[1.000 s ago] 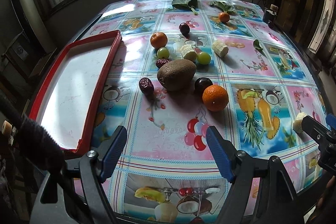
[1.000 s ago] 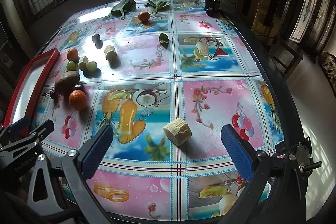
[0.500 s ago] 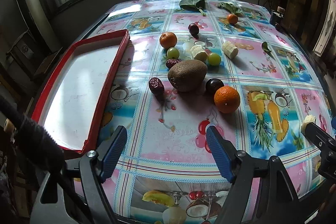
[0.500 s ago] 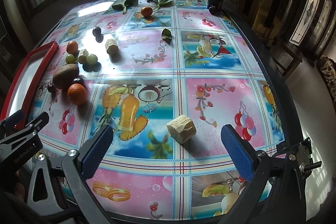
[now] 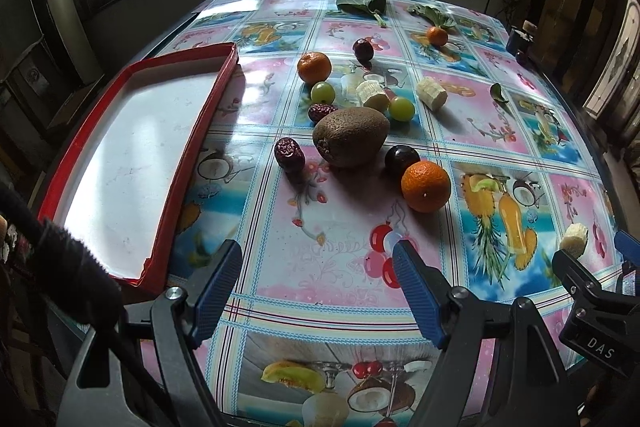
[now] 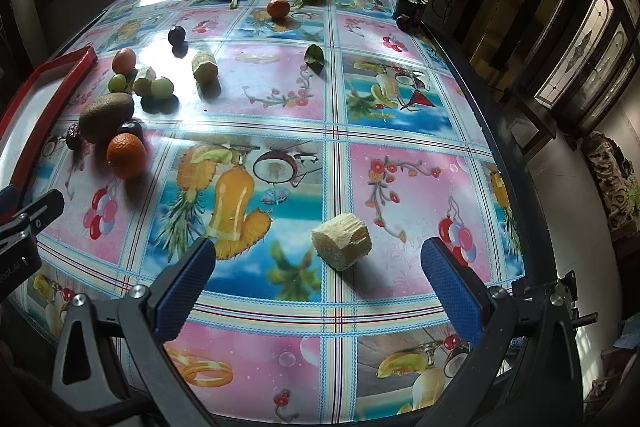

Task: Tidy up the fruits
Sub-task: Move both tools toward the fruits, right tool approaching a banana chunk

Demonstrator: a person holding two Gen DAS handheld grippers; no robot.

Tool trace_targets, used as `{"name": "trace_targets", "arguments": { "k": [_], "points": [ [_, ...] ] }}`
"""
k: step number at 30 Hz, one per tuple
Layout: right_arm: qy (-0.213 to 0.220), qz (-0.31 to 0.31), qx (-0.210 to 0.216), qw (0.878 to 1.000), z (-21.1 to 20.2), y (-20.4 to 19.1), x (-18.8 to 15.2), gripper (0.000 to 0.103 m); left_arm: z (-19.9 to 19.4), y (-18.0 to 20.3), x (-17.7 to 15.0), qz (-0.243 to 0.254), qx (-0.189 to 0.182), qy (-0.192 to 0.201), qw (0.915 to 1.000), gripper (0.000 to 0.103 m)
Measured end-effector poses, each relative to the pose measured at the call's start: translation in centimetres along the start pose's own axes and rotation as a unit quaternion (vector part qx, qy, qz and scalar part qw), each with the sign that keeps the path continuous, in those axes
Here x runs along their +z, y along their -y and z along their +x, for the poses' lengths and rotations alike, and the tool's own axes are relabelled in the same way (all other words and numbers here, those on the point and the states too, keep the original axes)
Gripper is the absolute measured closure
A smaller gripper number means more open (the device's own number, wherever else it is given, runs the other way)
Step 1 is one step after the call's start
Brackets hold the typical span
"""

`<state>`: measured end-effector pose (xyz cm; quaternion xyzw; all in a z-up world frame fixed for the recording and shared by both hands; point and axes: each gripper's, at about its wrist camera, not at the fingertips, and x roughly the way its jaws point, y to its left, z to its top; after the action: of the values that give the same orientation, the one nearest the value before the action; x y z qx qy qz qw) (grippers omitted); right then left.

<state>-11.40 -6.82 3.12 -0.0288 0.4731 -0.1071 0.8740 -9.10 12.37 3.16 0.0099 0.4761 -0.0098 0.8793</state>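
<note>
The left gripper (image 5: pixel 318 287) holds its blue fingers (image 5: pixel 214 291) spread wide over bare tablecloth (image 5: pixel 332 259), gripping nothing. The red tray (image 5: pixel 192 147) lies at ten o'clock; the kiwi (image 5: pixel 351 137) and near orange (image 5: pixel 425 180) sit at twelve to one o'clock. The right gripper (image 6: pixel 320 277) is equally wide apart, empty, with a pale cut fruit chunk (image 6: pixel 341 241) between its tips at twelve o'clock, untouched.

Left claw (image 5: pixel 318 279) and right claw (image 6: pixel 320 275) hover, jaws spread wide, empty.
</note>
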Motion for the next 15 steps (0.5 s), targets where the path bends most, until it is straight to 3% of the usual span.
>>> {"name": "trace_targets", "arguments": {
  "k": [6,8,15],
  "points": [
    [0.000,-0.009,0.007,1.000,0.3,0.0,-0.3,0.001,0.2,0.4,0.0,-0.003,-0.007,-0.009,0.9999,0.025],
    [-0.001,-0.009,0.013,1.000,0.4,0.1,-0.3,0.001,0.4,0.5,0.2,-0.008,-0.025,-0.016,0.9995,0.025],
    [0.011,0.054,0.128,0.990,0.5,3.1,-0.8,0.001,1.8,2.1,2.0,-0.019,-0.070,-0.023,0.9971,0.025]
  ]
}}
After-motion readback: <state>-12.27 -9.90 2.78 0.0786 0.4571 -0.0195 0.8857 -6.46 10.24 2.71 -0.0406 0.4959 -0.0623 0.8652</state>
